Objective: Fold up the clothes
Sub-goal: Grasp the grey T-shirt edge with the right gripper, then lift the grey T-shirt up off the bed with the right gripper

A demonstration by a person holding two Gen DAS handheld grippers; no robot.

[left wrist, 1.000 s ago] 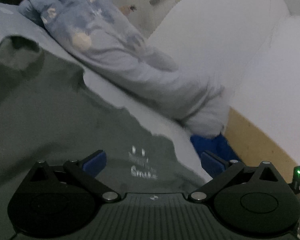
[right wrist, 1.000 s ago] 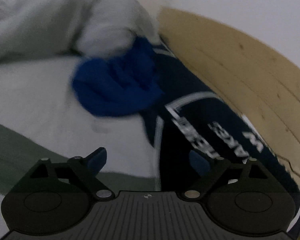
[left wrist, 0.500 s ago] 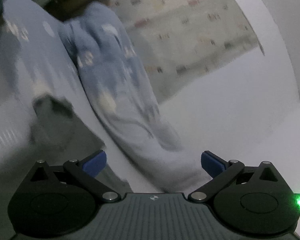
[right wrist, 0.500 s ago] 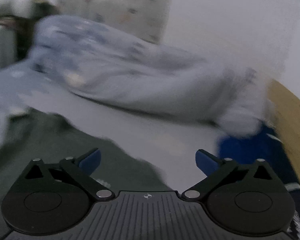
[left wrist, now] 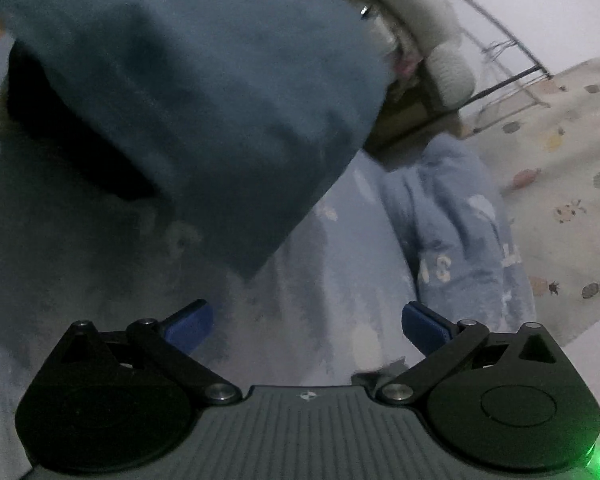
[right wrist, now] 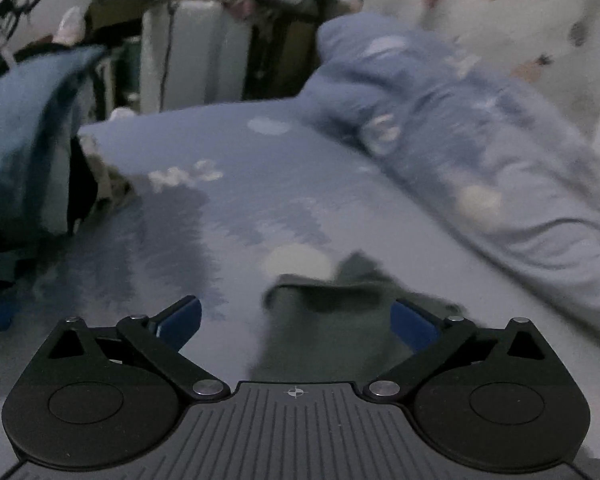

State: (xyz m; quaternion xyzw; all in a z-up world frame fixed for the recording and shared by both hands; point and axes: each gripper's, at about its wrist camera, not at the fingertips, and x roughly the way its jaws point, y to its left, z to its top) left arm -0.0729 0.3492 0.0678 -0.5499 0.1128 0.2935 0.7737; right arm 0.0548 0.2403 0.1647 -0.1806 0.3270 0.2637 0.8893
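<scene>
The left gripper [left wrist: 306, 322] is spread wide with nothing between its blue fingertips [left wrist: 190, 320]. It hangs over a pale blue bed sheet [left wrist: 340, 240] printed with small light shapes. A large teal-blue cloth [left wrist: 204, 92] fills the upper left of this view, close to the camera and blurred; whether it is a garment or something a person wears cannot be told. To the right, a rumpled light-blue blanket [left wrist: 460, 232] with a white print lies along the far right edge of the bed, and beyond it hangs a cream curtain [left wrist: 560, 152] dotted with small coloured figures.

The right gripper [right wrist: 296, 318] is also wide apart and holds nothing. Just in front of it, between the fingertips and slightly right of centre, lies the end of a grey-green garment [right wrist: 328, 320] on the sheet [right wrist: 260, 184], its far edge bunched up a little. Its right fingertip [right wrist: 414, 322] shows against the garment; contact cannot be judged. The blanket [right wrist: 460, 152] runs along the far right side. At the left edge the teal-blue cloth [right wrist: 24, 128] shows again, and behind the bed stands a pale cushioned piece of furniture [right wrist: 188, 48].
</scene>
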